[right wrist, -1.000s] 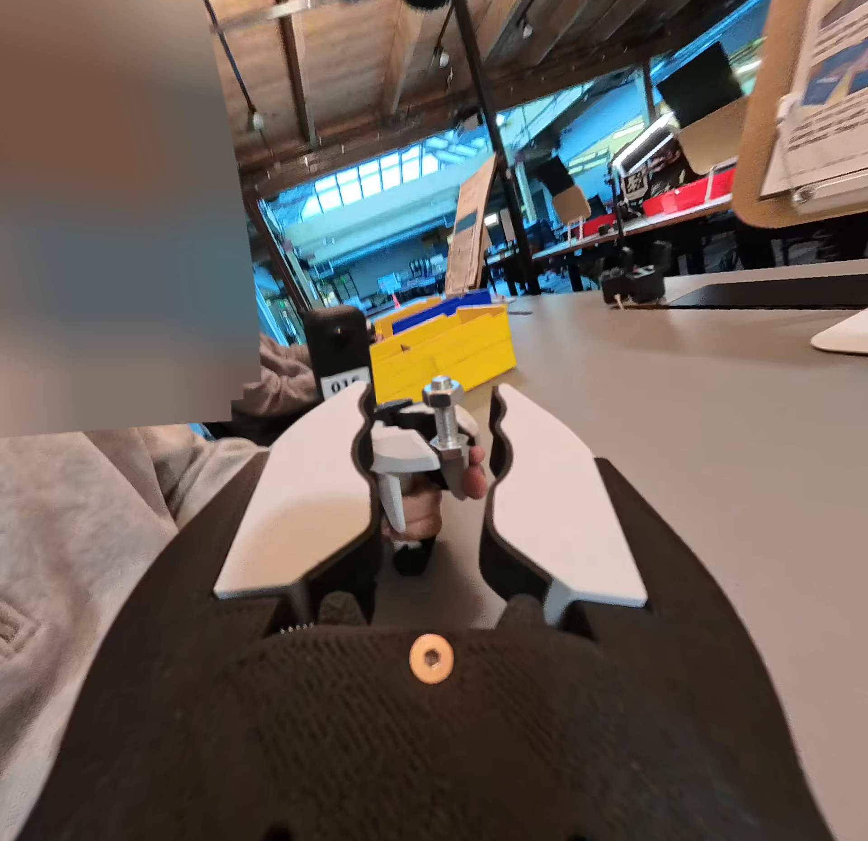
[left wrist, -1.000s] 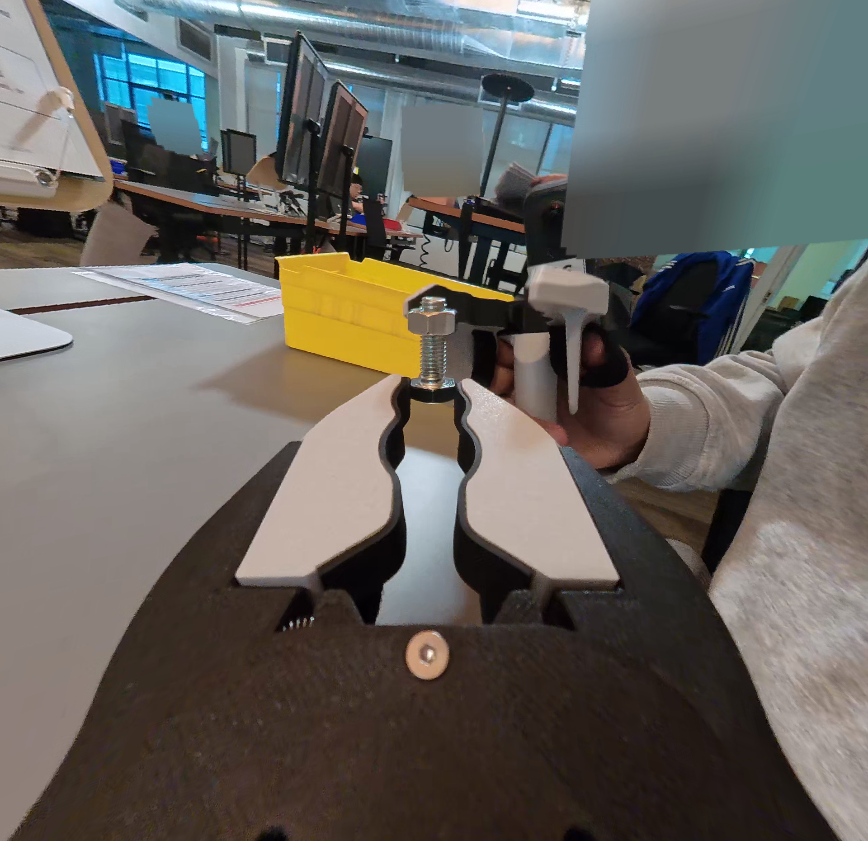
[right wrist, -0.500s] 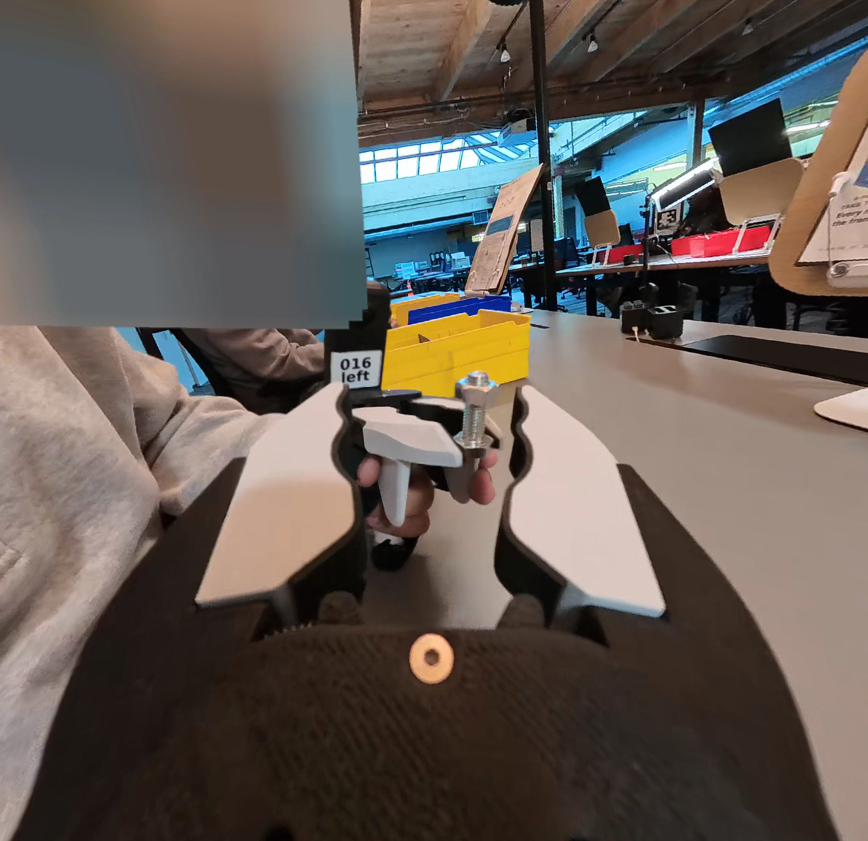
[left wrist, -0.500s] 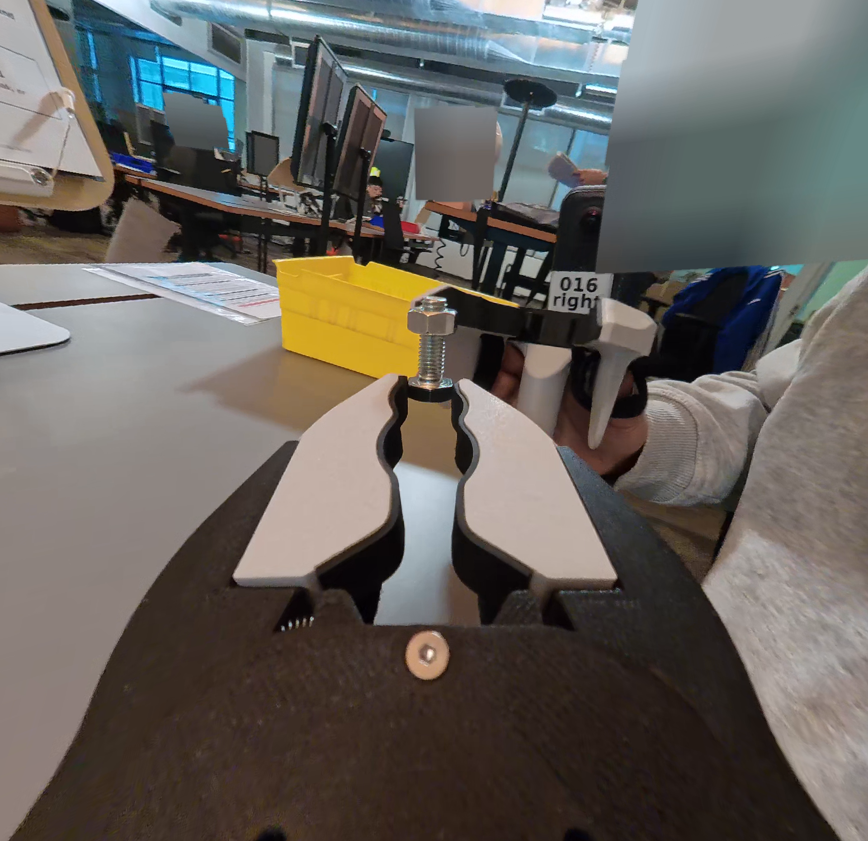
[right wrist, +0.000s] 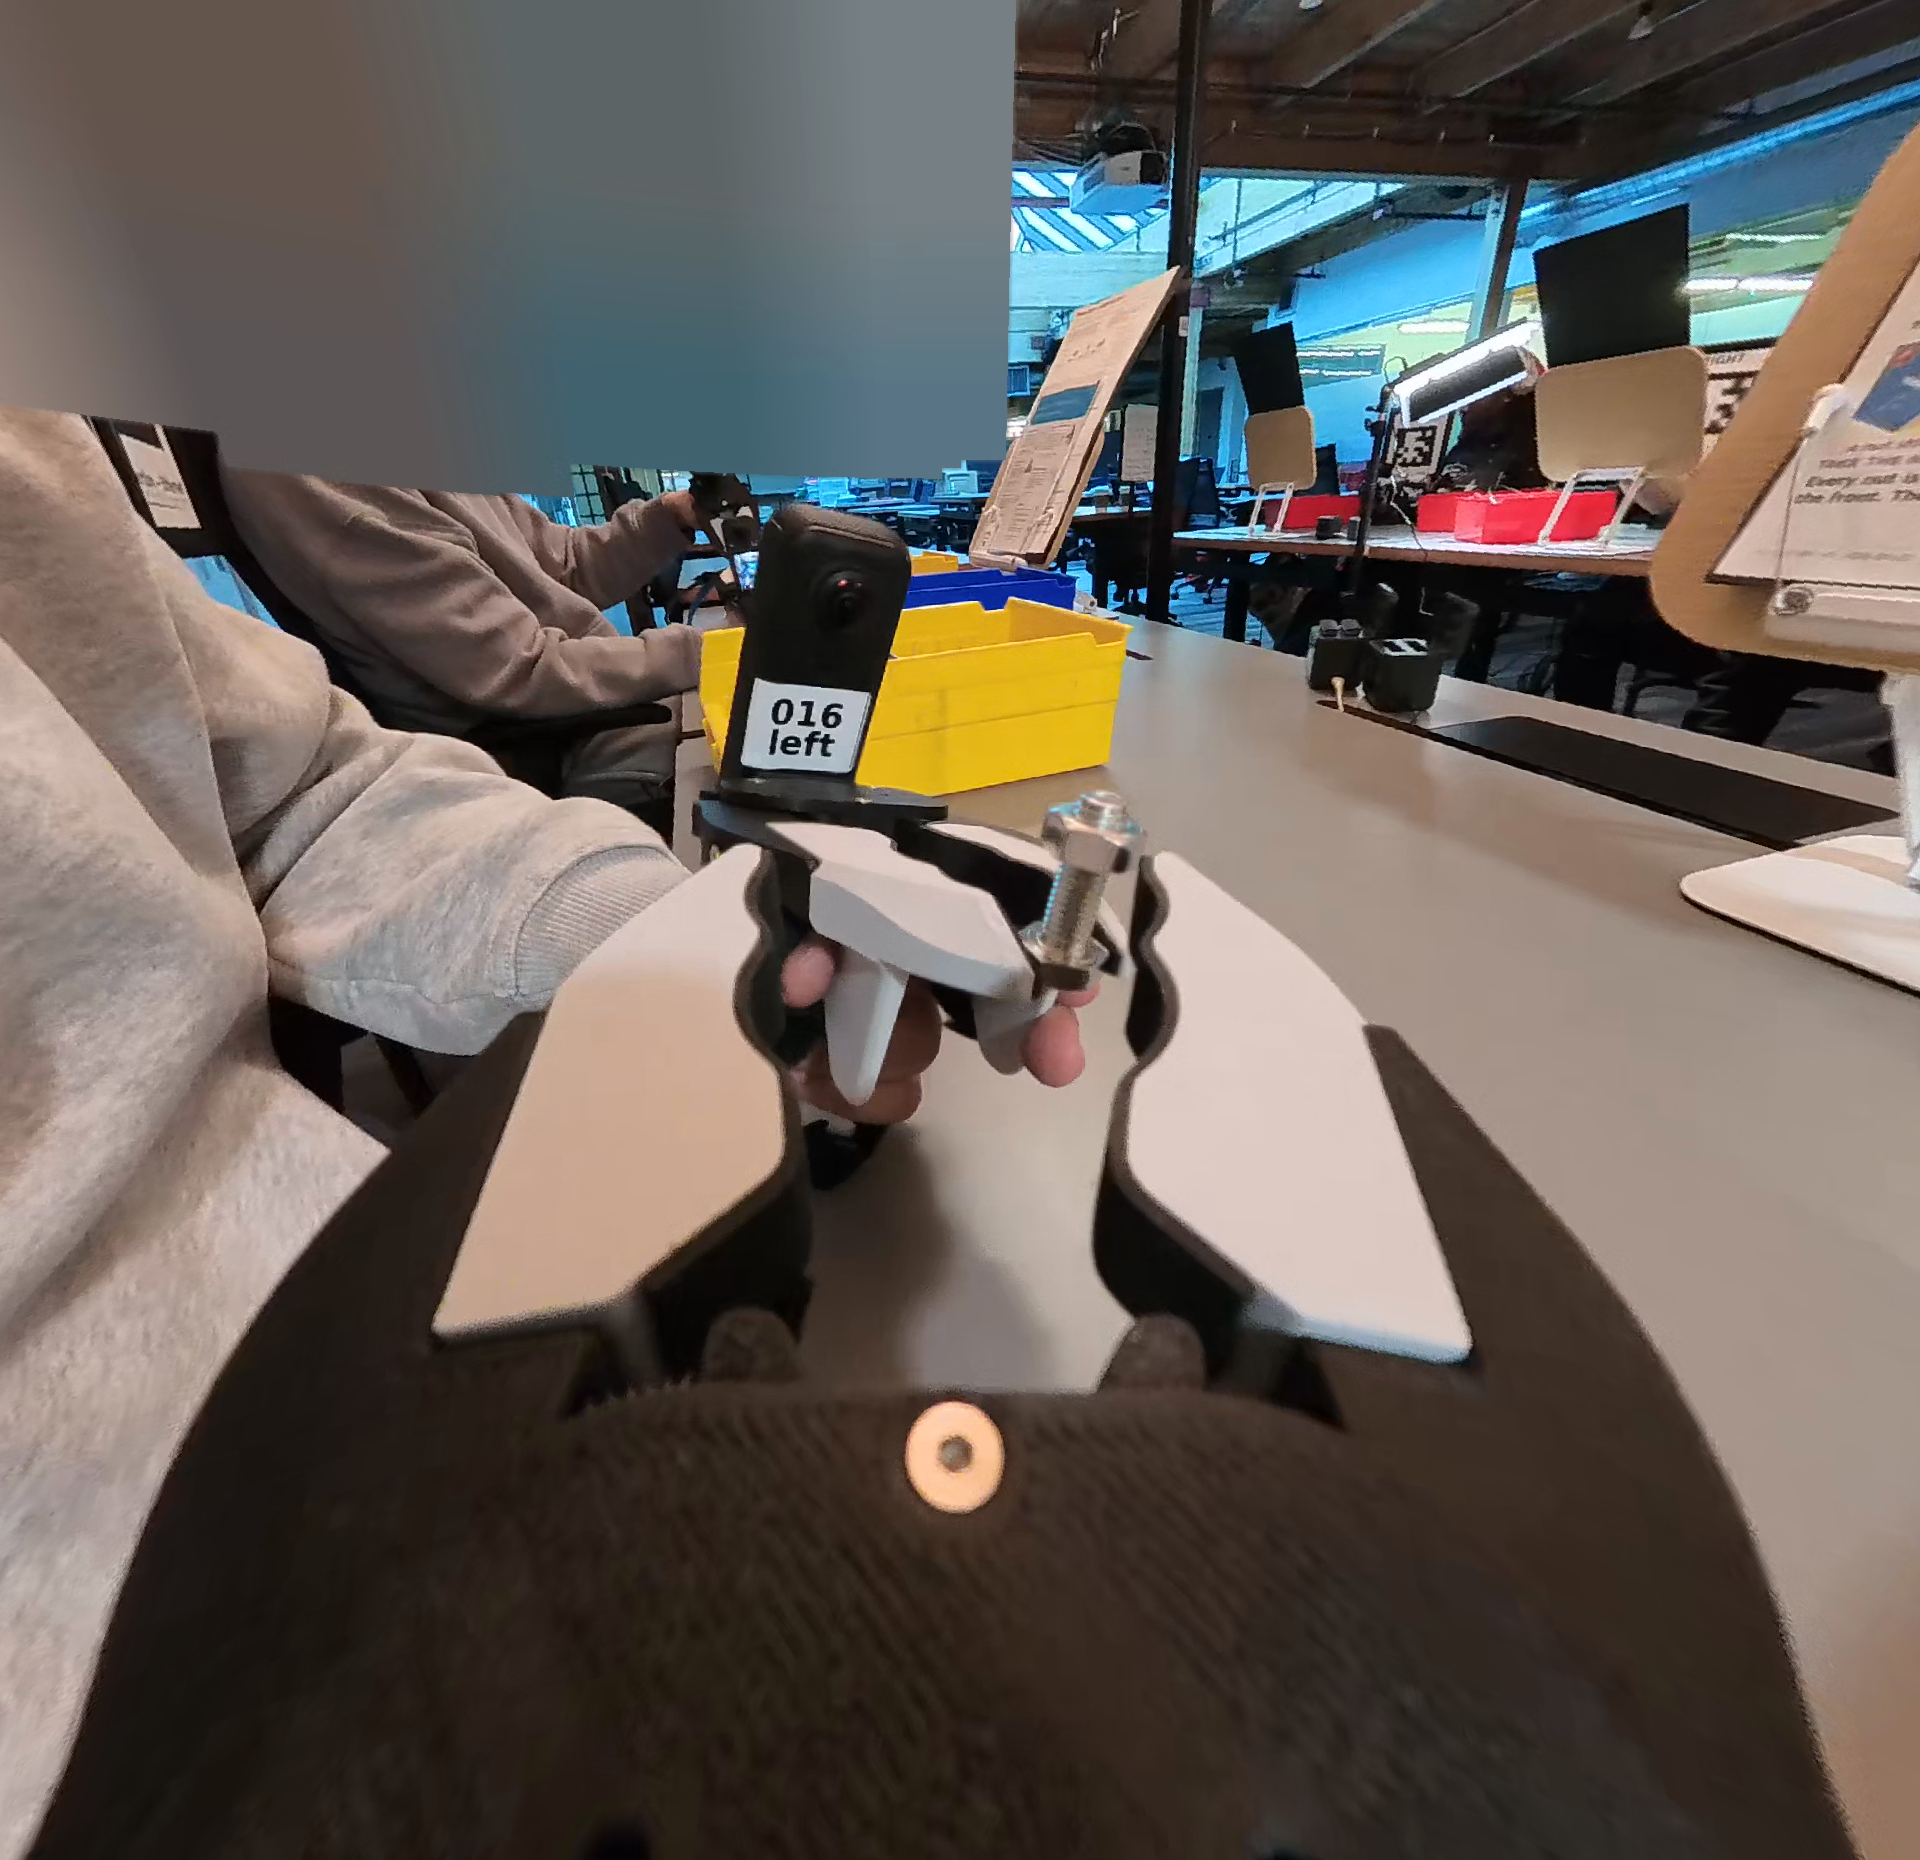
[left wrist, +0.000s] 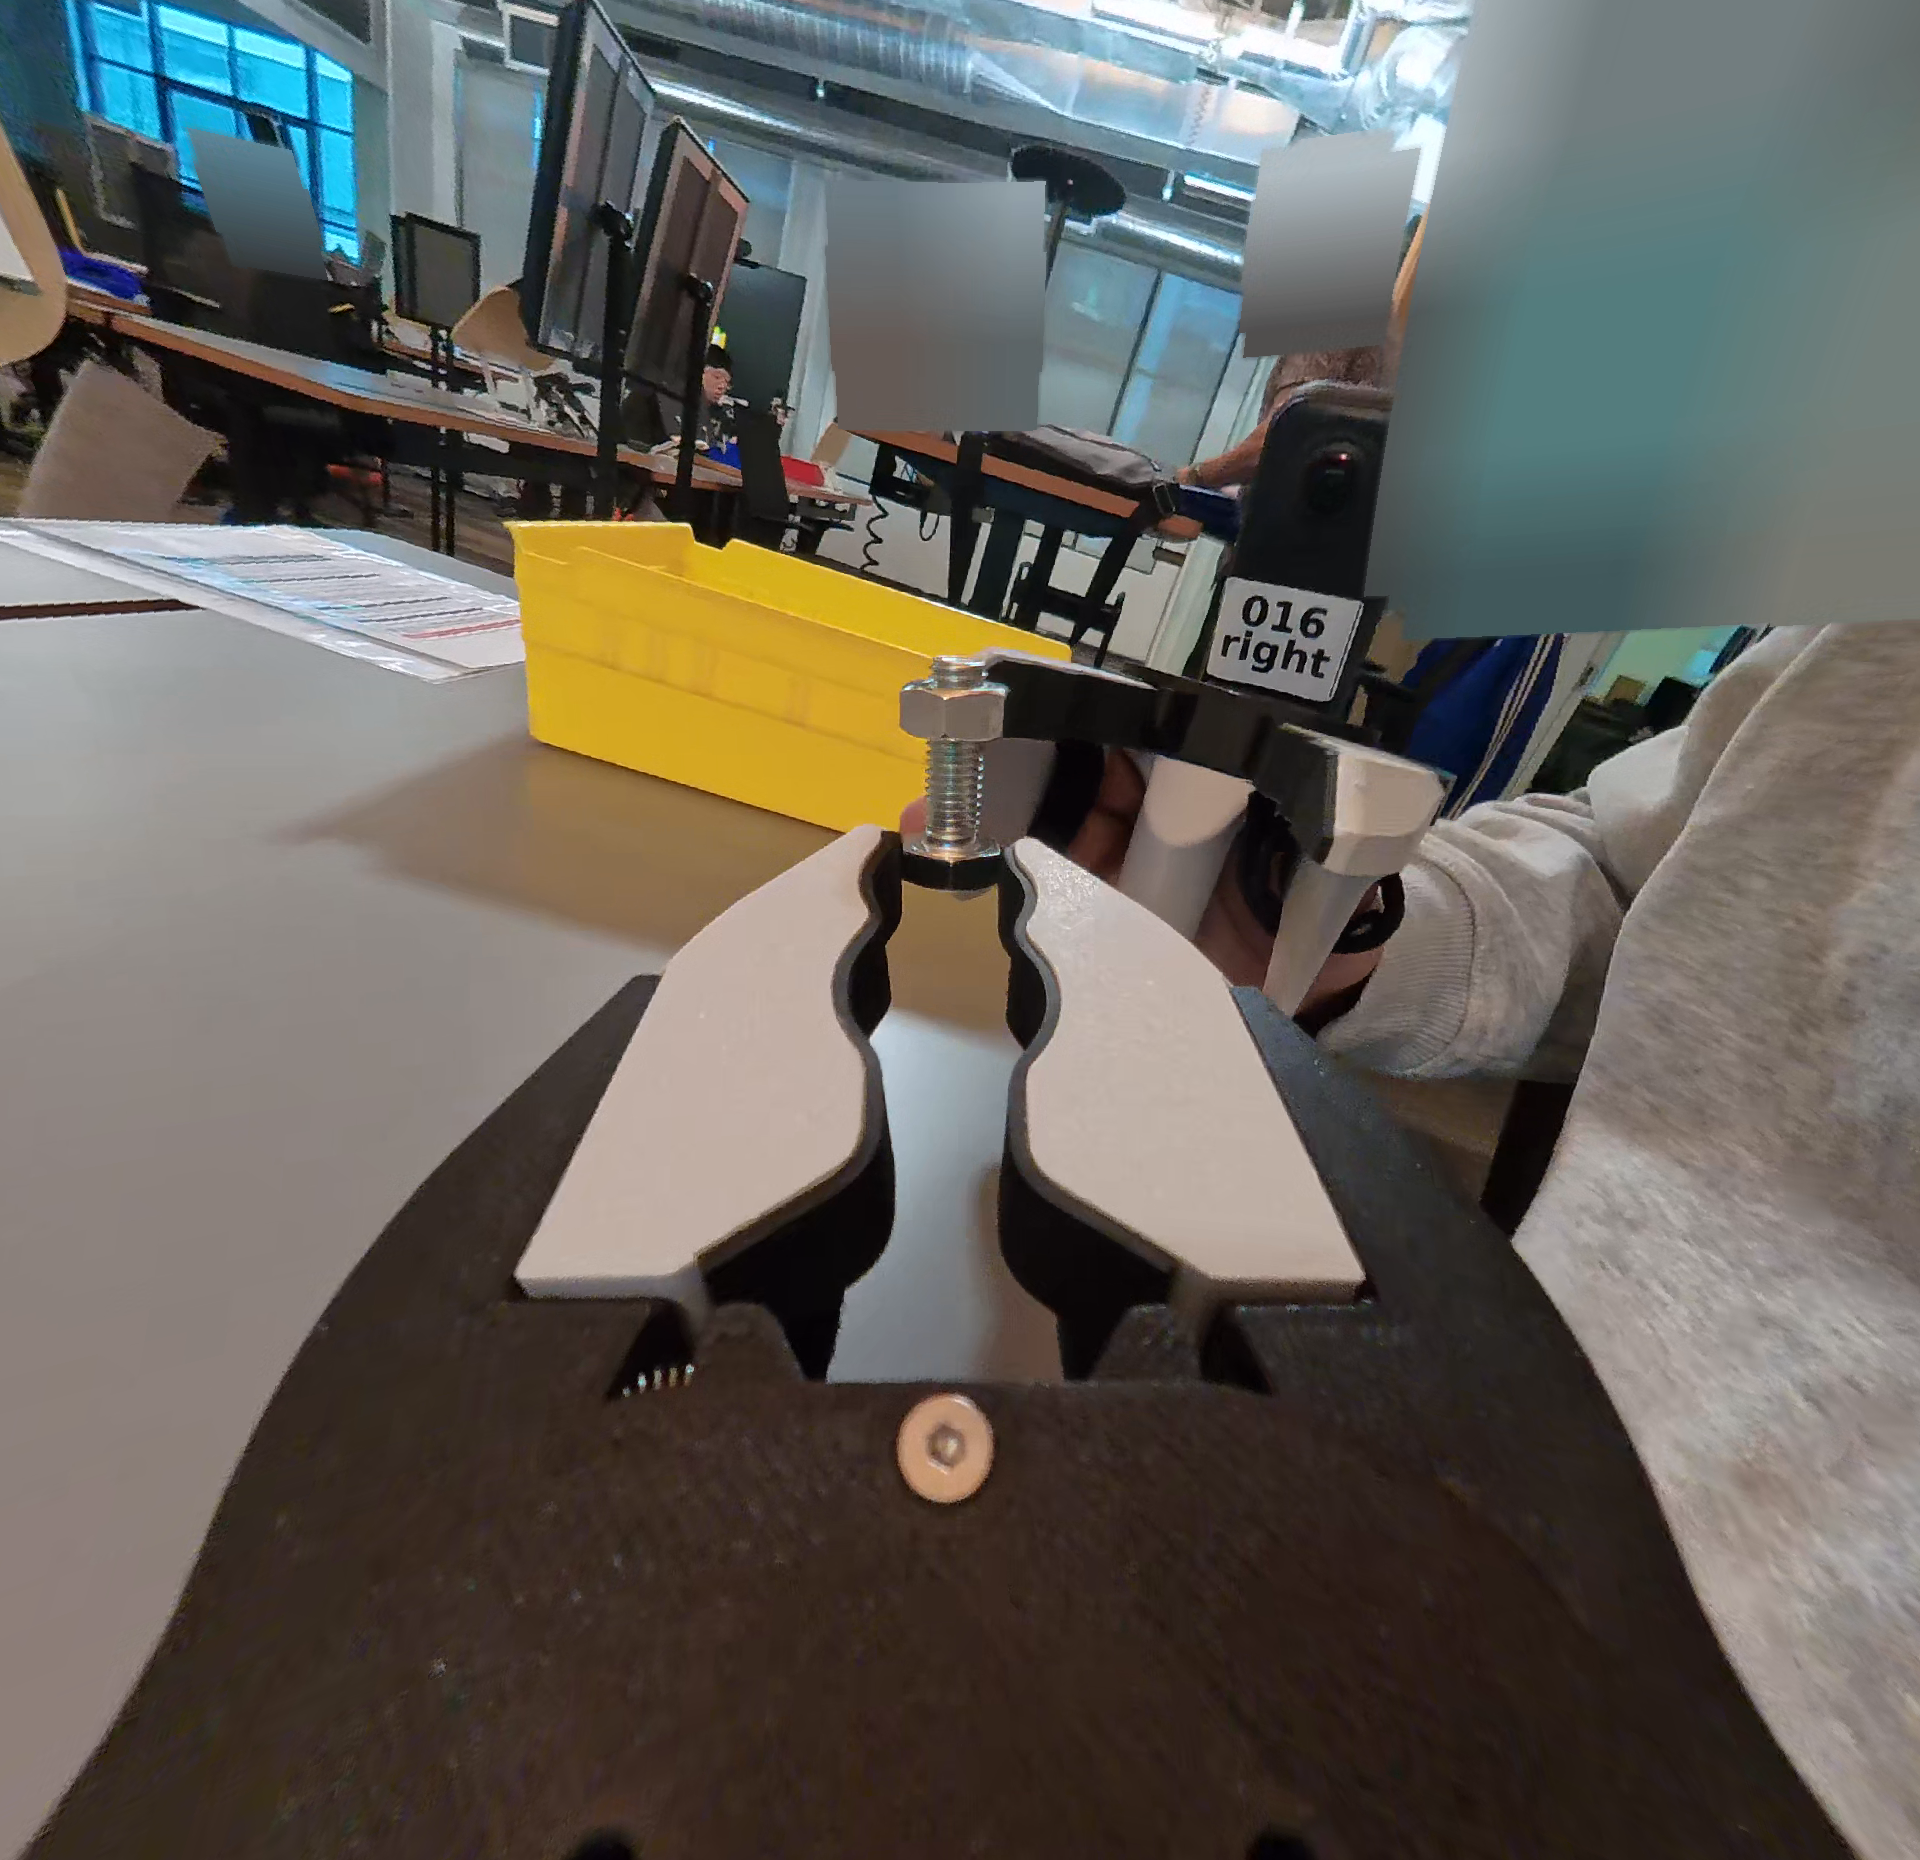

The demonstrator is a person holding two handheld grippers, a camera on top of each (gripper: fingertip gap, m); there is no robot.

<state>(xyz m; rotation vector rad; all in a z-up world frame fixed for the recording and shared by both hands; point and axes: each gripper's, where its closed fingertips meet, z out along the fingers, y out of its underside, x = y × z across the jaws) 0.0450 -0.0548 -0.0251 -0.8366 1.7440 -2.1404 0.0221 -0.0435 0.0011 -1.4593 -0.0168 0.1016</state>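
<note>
A silver bolt (left wrist: 951, 792) stands upright with a hex nut (left wrist: 948, 707) near its top. My left gripper (left wrist: 945, 860) is shut on the bolt's lower end. The black fingertip of my right gripper (left wrist: 1013, 688) touches the nut from the right. In the right wrist view my right gripper (right wrist: 954, 875) is open wide. The left gripper (right wrist: 1055, 969) and the tilted bolt (right wrist: 1081, 901) sit between its fingers. The nut (right wrist: 1093, 846) lies just beside the right fingertip. Both are held above the grey table (left wrist: 260, 979).
A yellow bin (left wrist: 727, 688) stands on the table behind the bolt, with a blue bin (right wrist: 987, 589) past it. A laminated sheet (left wrist: 312, 595) lies far left. A white stand base (right wrist: 1818, 906) and black mat (right wrist: 1662, 771) are at the right. A grey sleeve (left wrist: 1714, 1083) fills the right. Only a small space, under 4 cm, lies between the two pairs of fingers.
My right gripper's jaws have opened wider and it has swung round the bolt, its handle moving right in the left wrist view. The left gripper keeps hold of the bolt.
</note>
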